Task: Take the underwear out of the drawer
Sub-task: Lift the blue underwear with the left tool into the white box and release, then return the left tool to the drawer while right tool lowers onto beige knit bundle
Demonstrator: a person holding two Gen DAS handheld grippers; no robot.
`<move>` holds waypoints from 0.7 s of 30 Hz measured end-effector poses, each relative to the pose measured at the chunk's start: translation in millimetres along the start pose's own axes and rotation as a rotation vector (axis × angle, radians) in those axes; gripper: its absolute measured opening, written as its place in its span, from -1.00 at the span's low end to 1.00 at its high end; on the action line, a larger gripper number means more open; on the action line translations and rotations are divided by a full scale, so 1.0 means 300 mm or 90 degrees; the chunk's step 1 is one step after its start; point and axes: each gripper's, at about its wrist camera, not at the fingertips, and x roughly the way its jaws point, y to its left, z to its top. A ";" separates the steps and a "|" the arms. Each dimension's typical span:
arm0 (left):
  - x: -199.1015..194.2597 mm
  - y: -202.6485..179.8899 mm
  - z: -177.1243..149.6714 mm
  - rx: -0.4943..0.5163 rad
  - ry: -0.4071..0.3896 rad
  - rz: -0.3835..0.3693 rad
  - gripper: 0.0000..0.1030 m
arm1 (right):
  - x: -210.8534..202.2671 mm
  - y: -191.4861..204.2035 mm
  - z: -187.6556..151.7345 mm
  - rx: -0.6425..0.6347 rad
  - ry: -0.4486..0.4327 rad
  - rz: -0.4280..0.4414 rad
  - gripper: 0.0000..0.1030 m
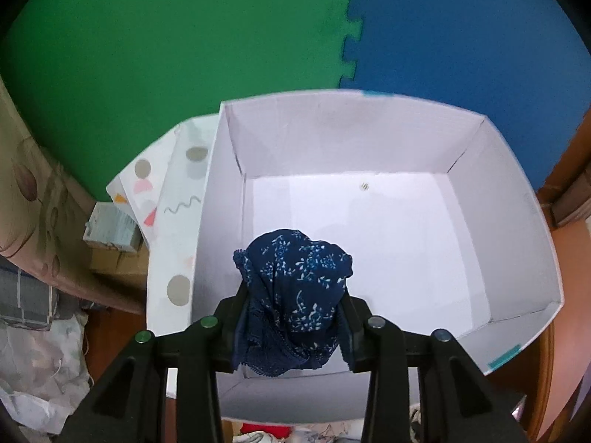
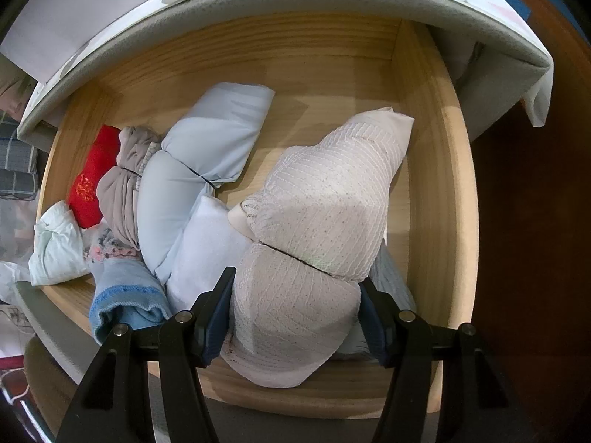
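The wooden drawer (image 2: pixel 436 221) lay open, bundles filling its left and near side. The white box (image 1: pixel 517 192) stood empty. The right gripper (image 2: pixel 295 317) clamped a white textured bundle (image 2: pixel 325 221) at the drawer's near edge, calling for a lift. The left gripper (image 1: pixel 291 317) gripped navy floral underwear (image 1: pixel 295 277) over the box's near edge; judged next: release.

The left wrist view looks steeply down from close above a white box (image 1: pixel 388 140), green and blue floor mats (image 1: pixel 184 37) beyond its far rim. The right wrist view faces almost straight down into a wooden drawer (image 2: pixel 436 192) from near above. The box's patterned outer wall (image 2: pixel 110 18), across the right view's top, is what both views share.
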 end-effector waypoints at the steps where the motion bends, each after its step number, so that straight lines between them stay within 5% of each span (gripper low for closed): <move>1: 0.010 0.000 -0.003 0.000 0.004 0.000 -0.19 | 0.000 0.000 0.002 0.000 0.000 0.000 0.12; 6: 0.021 -0.006 -0.008 0.001 0.005 -0.002 0.04 | -0.002 0.003 0.004 0.005 0.001 0.005 0.12; 21: -0.163 0.005 -0.084 0.022 -0.062 0.021 0.06 | 0.002 0.020 0.005 0.005 0.002 -0.002 0.12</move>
